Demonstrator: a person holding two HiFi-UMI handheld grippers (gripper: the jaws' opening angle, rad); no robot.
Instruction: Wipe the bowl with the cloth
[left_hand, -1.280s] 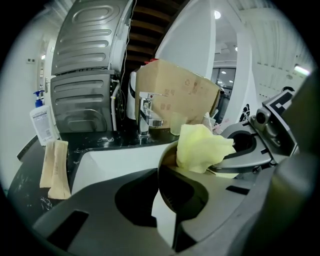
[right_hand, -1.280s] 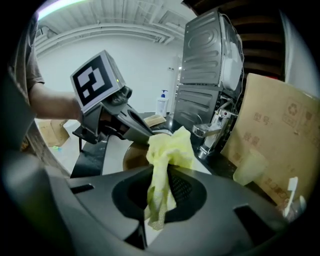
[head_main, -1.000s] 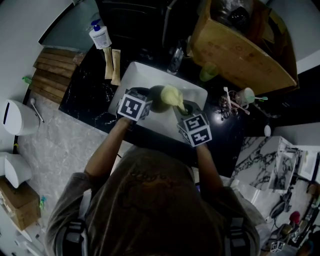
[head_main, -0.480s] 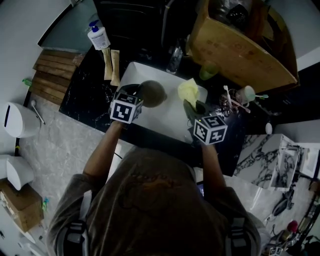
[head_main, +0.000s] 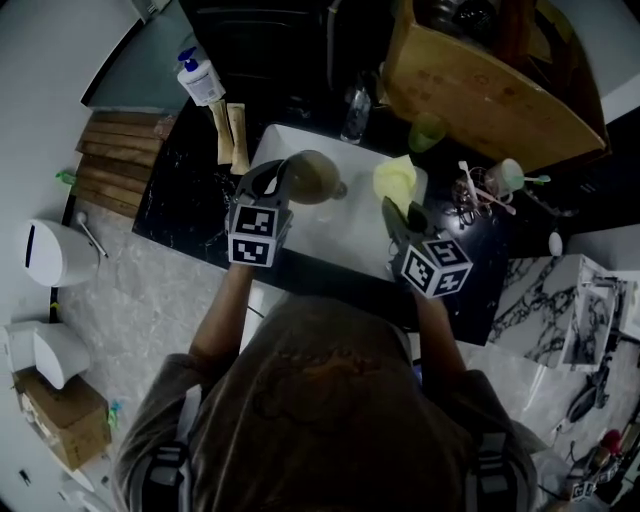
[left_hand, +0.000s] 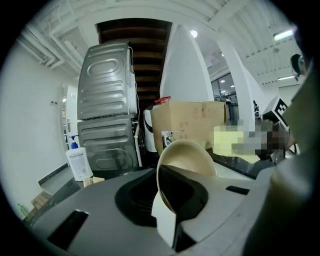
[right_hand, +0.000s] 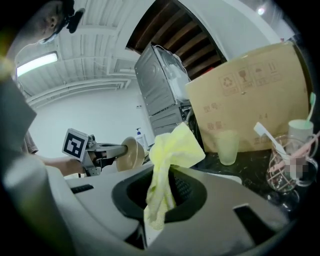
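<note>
Gripping with the left claw (head_main: 272, 182), jaws shut hard on the rim of the bowl (head_main: 313, 177). Tipped up on edge, lifted clear over the white basin (head_main: 330, 242). Looks stiff, smooth and fairly light, probably ceramic or melamine. Likely slippery if wet and quick to chip if dropped on the basin. Best held just like this, by the rim, with the rest of it left free for wiping.

Over to the right claw (head_main: 402, 212): closed on a bunched fold of the yellow cloth (head_main: 395, 180). Soft, limp stuff, flopping up and over the jaws, easy to pinch anywhere.

No contact between the two right now. Cloth off to the bowl's right, near but plainly apart, at much the same height. By that reading, not wiping at this instant; calls for carrying the cloth across onto the bowl.

Further out on the dark surface (head_main: 180, 195): a pump bottle (head_main: 200, 78), a green cup (head_main: 427, 131) and a big cardboard box (head_main: 490, 90).
</note>
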